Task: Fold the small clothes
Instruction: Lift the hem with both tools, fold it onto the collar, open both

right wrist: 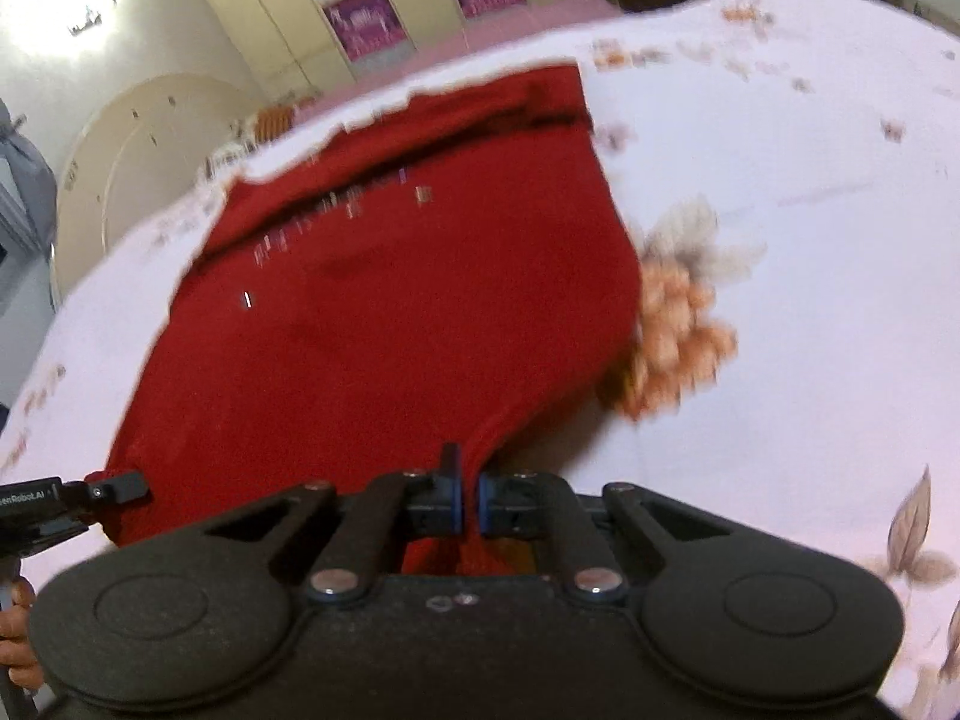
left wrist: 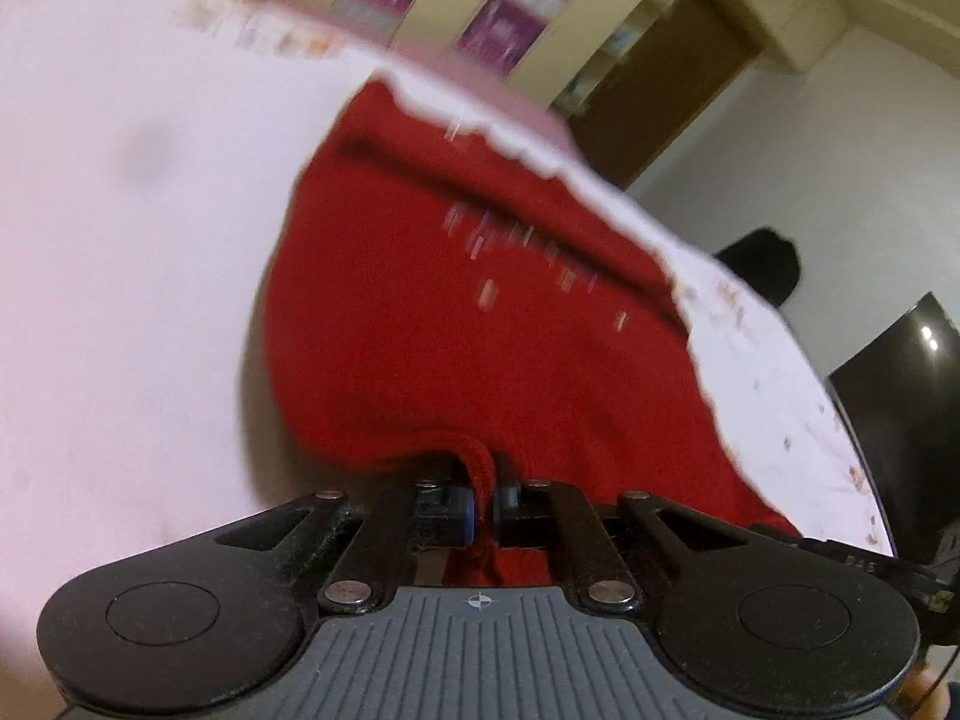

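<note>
A red knitted garment point(left wrist: 468, 324) lies spread on a white flowered bedsheet point(left wrist: 132, 240), its far part folded over. My left gripper point(left wrist: 483, 501) is shut on the garment's near edge, a bunched strip of red knit pinched between its pads. In the right wrist view the same red garment point(right wrist: 384, 312) stretches away from me. My right gripper point(right wrist: 471, 501) is shut on its near right corner, which is drawn up into a taut peak. The left gripper's tip point(right wrist: 114, 489) shows at the garment's near left corner in the right wrist view.
The bedsheet point(right wrist: 780, 180) carries orange flower prints point(right wrist: 672, 330). Cream wardrobes with purple panels point(right wrist: 360, 18) stand beyond the bed. A dark screen point(left wrist: 906, 420) stands at the right in the left wrist view. A hand point(right wrist: 15, 618) grips the left tool.
</note>
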Available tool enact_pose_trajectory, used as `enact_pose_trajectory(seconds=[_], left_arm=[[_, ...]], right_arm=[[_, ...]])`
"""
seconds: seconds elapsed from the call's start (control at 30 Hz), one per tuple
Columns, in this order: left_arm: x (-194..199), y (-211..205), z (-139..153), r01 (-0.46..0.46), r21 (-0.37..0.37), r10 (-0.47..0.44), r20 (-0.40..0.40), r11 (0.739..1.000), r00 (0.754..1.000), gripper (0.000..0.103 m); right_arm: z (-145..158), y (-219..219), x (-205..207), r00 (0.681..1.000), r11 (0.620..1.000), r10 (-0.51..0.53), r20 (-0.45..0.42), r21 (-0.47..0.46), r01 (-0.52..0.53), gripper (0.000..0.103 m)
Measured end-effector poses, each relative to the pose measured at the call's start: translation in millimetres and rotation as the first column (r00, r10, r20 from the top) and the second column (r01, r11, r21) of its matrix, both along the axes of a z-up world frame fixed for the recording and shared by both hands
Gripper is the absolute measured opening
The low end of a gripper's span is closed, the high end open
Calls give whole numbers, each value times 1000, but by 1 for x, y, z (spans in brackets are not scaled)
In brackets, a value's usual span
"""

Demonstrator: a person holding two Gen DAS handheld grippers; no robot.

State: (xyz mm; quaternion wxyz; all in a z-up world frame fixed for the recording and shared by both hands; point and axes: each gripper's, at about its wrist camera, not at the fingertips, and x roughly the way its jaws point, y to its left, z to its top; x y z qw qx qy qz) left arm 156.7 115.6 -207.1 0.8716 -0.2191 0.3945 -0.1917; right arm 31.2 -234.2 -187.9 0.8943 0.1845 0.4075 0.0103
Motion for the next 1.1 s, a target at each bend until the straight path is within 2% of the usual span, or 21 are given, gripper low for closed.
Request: enact_pose_trajectory(seconds=[0.1, 0.3, 0.6, 0.77, 0.83, 1.0, 1.07, 1.1], left_arm=[[29, -5, 22, -11, 18, 9, 94, 1000, 996, 5], [111, -23, 47, -40, 37, 31, 224, 999, 974, 5], [234, -72, 28, -88, 60, 69, 268, 994, 961, 5], [287, -88, 24, -137, 84, 111, 259, 987, 959, 5], [305, -89, 18, -171, 96, 145, 233, 981, 962, 5], [342, -97, -7, -201, 190, 185, 98, 961, 978, 6], [345, -91, -10, -216, 156, 209, 56, 964, 976, 6], [346, -87, -9, -228, 137, 224, 44, 964, 974, 8]], right_arm=[[21, -4, 17, 994, 1000, 4, 109, -20, -2, 5], [41, -19, 87, 972, 999, 2, 235, -38, 7, 5], [25, -44, 217, 949, 999, -16, 314, -25, 25, 5], [9, -55, 268, 953, 998, -32, 300, -47, 48, 5], [1, -65, 288, 960, 997, -67, 271, -9, 72, 5], [-24, -70, 327, 984, 996, -87, 155, 7, 87, 6], [-30, -70, 333, 983, 993, -119, 138, -3, 121, 19], [-30, -72, 334, 980, 989, -145, 138, 1, 146, 33]])
